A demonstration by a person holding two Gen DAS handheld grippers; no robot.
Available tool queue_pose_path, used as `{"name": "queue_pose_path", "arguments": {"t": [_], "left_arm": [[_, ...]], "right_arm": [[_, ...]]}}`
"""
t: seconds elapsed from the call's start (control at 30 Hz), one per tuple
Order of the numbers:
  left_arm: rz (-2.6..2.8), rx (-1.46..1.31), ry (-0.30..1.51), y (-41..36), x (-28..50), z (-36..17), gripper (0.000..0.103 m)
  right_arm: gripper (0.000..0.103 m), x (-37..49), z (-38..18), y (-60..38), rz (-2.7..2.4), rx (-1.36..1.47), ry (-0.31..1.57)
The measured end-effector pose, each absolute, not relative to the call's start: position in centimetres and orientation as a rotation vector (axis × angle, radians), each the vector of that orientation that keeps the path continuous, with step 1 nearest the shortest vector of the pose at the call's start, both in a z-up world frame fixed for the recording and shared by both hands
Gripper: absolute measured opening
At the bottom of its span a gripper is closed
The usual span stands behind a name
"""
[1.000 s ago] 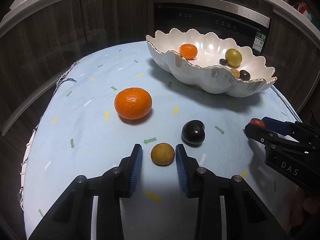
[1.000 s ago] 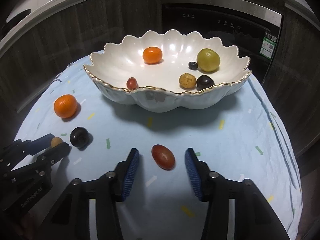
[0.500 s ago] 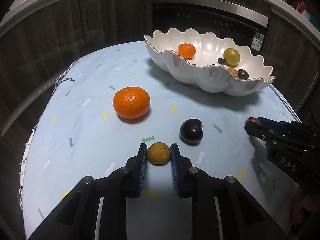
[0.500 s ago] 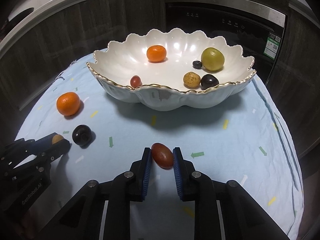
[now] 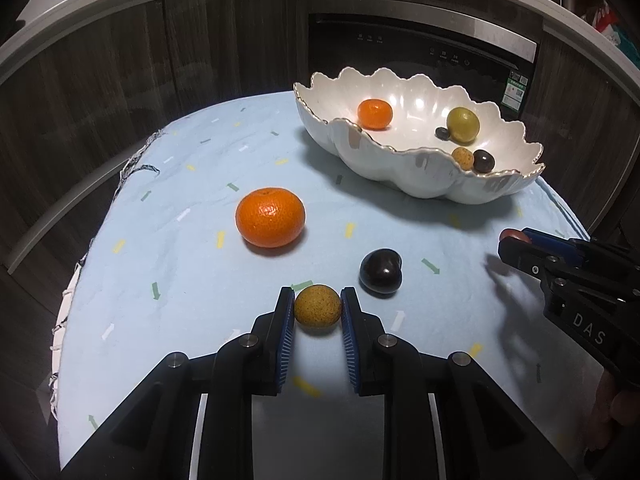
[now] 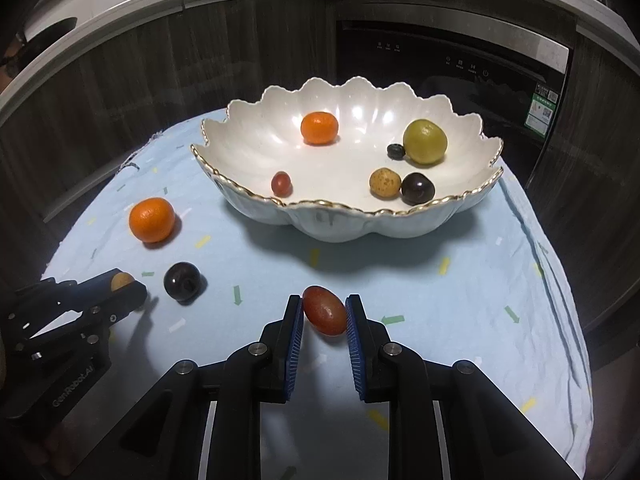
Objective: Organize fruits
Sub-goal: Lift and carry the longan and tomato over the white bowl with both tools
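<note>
My left gripper (image 5: 318,303) is shut on a small speckled yellow-brown fruit (image 5: 318,311) on the pale blue cloth. Just beyond it lie a dark plum (image 5: 380,272) and a large orange (image 5: 270,222). My right gripper (image 6: 323,312) is shut on an oval red fruit (image 6: 325,315), which tilts between the blue pads. A white scalloped bowl (image 6: 340,224) with a gold rim stands farther back and holds an orange, a green-yellow fruit, a small red fruit, a speckled fruit and two dark ones. Each gripper shows at the edge of the other's view.
The round table under the blue cloth (image 5: 192,240) drops off at left and front. Dark wooden cabinets and a built-in oven (image 6: 460,60) stand behind the bowl. Part of a hand (image 5: 616,408) shows at the lower right of the left wrist view.
Both grippers went from open around their fruit to shut on it. The red fruit now sits tilted and slightly higher between the right pads.
</note>
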State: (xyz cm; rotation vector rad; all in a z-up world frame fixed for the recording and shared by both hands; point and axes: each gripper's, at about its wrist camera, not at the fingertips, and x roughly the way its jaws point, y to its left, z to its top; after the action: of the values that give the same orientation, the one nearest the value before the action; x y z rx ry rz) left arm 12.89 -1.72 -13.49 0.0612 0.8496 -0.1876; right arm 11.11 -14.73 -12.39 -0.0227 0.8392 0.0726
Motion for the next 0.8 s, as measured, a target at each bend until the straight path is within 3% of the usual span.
{"name": "queue_pose_path", "arguments": {"t": [0.8], "left_arm": [[-0.196, 0.049, 0.810, -2.1, 13.5, -10.3, 0.024]], "right_arm": [[0.023, 10.7, -8.6, -14.6, 0.077, -0.017, 0.761]]}}
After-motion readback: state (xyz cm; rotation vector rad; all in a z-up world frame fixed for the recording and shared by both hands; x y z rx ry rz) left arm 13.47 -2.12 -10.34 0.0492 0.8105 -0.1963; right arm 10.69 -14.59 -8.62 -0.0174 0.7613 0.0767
